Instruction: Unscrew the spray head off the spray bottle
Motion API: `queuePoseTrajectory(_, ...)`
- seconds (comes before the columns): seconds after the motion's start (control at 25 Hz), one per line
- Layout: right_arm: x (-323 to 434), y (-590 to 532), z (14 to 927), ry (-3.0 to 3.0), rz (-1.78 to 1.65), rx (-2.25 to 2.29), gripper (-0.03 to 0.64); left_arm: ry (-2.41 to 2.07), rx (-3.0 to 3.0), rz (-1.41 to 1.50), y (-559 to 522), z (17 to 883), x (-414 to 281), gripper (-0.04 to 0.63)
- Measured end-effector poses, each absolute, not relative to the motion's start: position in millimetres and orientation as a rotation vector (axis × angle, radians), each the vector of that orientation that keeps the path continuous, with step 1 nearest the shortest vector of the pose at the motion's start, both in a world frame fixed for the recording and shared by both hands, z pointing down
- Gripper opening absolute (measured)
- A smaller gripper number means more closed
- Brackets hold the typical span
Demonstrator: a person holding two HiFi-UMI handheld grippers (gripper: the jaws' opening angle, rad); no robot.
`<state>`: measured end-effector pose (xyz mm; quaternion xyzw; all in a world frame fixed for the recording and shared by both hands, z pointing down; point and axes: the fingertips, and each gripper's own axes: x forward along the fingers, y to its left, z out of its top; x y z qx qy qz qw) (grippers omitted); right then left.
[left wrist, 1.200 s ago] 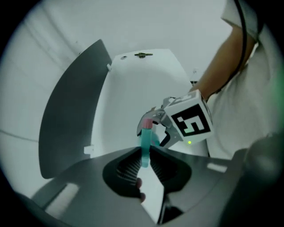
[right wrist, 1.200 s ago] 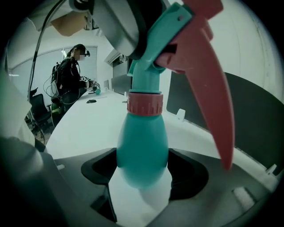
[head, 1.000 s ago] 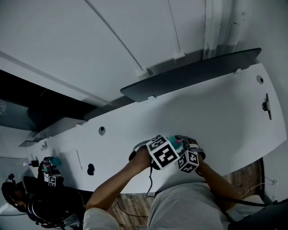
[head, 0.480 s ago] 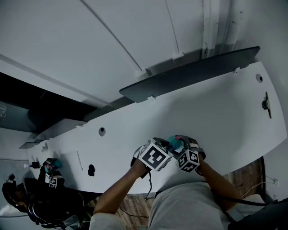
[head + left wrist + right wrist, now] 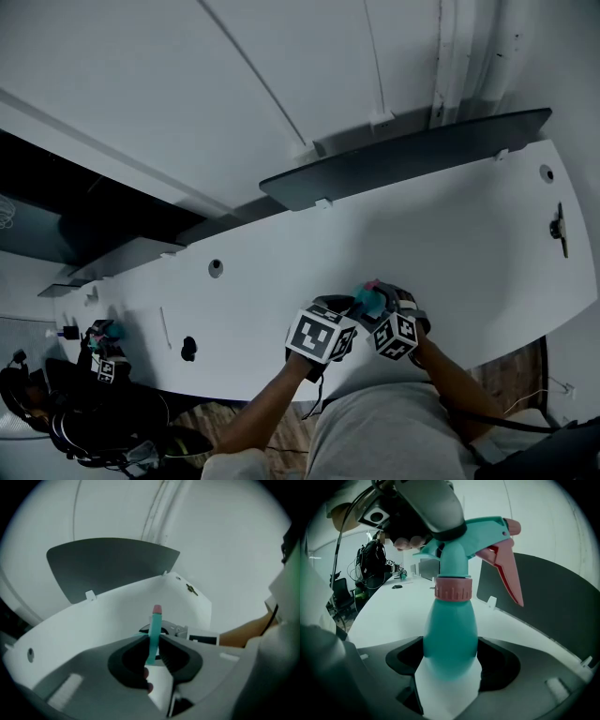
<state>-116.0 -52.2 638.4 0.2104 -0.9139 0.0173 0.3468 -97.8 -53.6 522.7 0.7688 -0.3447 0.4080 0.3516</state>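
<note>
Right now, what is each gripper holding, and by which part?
The right gripper clamps the spray bottle by its teal body, below the pink collar. The left gripper clamps the spray head across its teal top.

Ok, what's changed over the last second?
The left gripper has rolled at the wrist while clamped on the spray head. Its marker cube swung slightly down and left in the head view. Nothing was let go. The right gripper holds the bottle as before, in the same spot over the white table.
</note>
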Motion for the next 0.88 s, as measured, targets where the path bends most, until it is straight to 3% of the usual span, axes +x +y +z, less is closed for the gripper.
queuePoseTrajectory(0.24, -114.5, -55.0, 638.9, -2.375, 0.073, 0.566, 0.362, -1.019, 1.839, 0.687, -56.5, 520.8, -98.0, 0.071)
queuePoseTrajectory(0.44, -115.0, -55.2, 639.5, -2.378, 0.069, 0.563, 0.362, -1.052, 1.79, 0.611, -53.9, 522.5, -98.6, 0.074)
queuePoseTrajectory(0.68, -115.8, -55.0, 641.2, -2.386, 0.072, 0.558, 0.362, -1.059, 1.94, 0.802, -46.0, 515.2, -102.4, 0.076)
queuePoseTrajectory(0.76, -115.3, -55.5, 641.9, -2.39, 0.086, 0.559, 0.363, -1.058, 2.059, 0.926, -42.2, 507.3, -104.6, 0.157)
queuePoseTrajectory(0.88, -115.9, -54.9, 642.0, -2.392, 0.083, 0.554, 0.362, -1.051, 2.377, 1.254, -40.0, 484.4, -105.9, 0.186)
